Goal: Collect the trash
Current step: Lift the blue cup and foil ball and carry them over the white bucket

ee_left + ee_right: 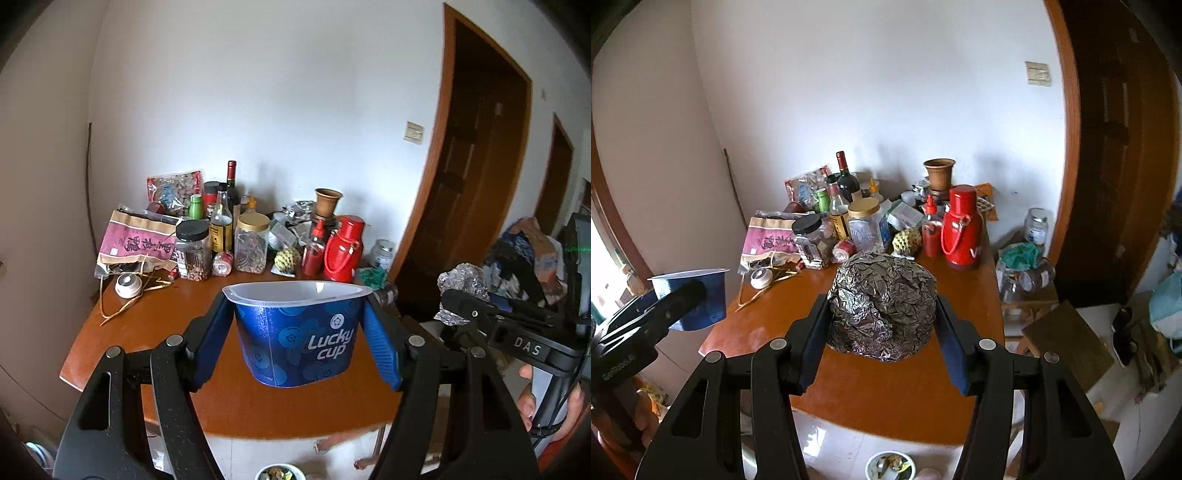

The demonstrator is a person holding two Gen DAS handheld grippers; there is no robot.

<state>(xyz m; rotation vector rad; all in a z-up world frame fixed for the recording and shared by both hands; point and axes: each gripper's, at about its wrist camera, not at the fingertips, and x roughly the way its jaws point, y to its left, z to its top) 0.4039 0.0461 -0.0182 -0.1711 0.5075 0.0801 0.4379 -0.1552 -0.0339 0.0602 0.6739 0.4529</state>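
Above the brown desk [122, 325], the left gripper [299, 332] squeezes a blue cup [295, 336] between its jaws. Beside it, the right gripper [882, 317] has its jaws tight on a foil ball [882, 306], held up too.

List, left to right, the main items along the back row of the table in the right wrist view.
Pink paper bag → black-lidded jar → gold-lidded jar → red sauce bottle → red thermos.
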